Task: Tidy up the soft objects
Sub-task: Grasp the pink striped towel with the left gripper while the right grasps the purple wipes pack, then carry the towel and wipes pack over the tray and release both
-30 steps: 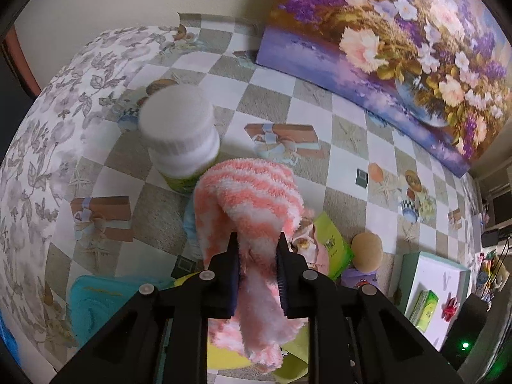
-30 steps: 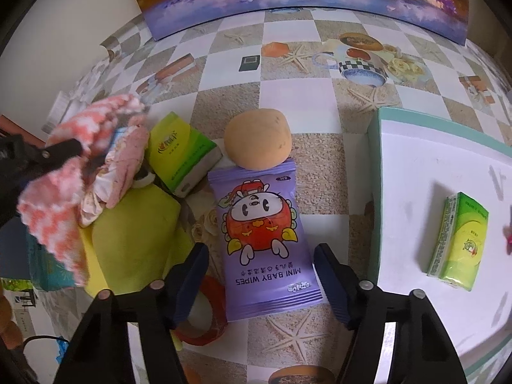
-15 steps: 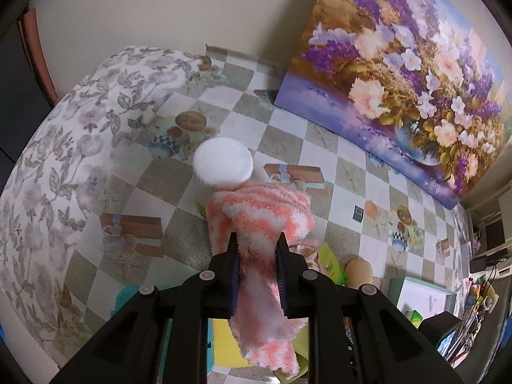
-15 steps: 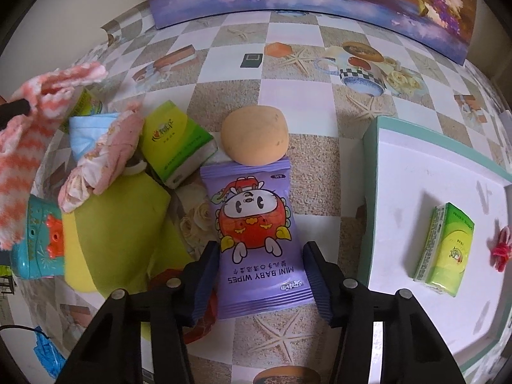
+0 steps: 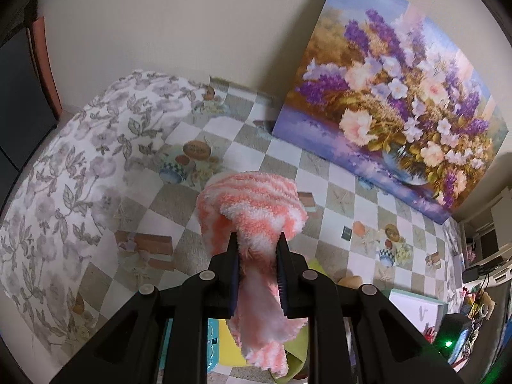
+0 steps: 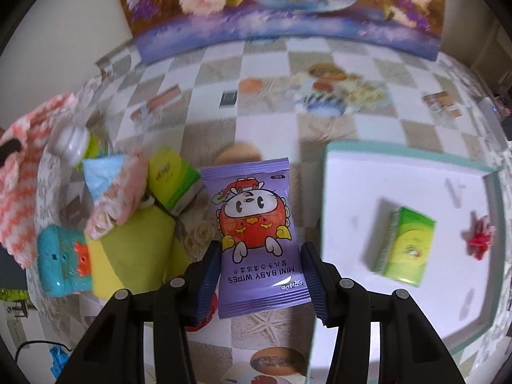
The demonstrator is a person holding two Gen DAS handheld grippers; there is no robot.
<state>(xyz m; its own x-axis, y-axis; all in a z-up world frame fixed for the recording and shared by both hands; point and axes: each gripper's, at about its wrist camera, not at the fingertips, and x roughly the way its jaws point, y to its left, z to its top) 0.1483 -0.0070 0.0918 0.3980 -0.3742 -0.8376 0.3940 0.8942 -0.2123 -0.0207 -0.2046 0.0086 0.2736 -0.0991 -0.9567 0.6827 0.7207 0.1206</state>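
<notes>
My left gripper (image 5: 256, 240) is shut on a fuzzy pink-and-white striped sock (image 5: 252, 204), which hangs from the jaws well above the checked tablecloth (image 5: 320, 166). The same sock (image 6: 19, 192) shows at the left edge of the right wrist view. A purple pack of mini baby wipes (image 6: 252, 211) sits between the pads of my right gripper (image 6: 260, 249), which is shut on its two long sides. The pack is raised off the table and hides part of a round orange soft bun (image 6: 238, 153) behind it.
A white tray with a teal rim (image 6: 352, 192) at right holds a green tissue pack (image 6: 406, 246) and a red bow (image 6: 480, 240). At left lie a yellow-green cushion (image 6: 140, 246), a teal toy (image 6: 60, 265), another tissue pack (image 6: 172, 179), a pink cloth (image 6: 118, 198) and a white-capped bottle (image 6: 72, 142). A flower painting (image 5: 400, 121) leans against the wall.
My left gripper has risen with the sock, and the bottle is now hidden behind it. My right jaws narrowed onto the wipes pack and lifted it off the table.
</notes>
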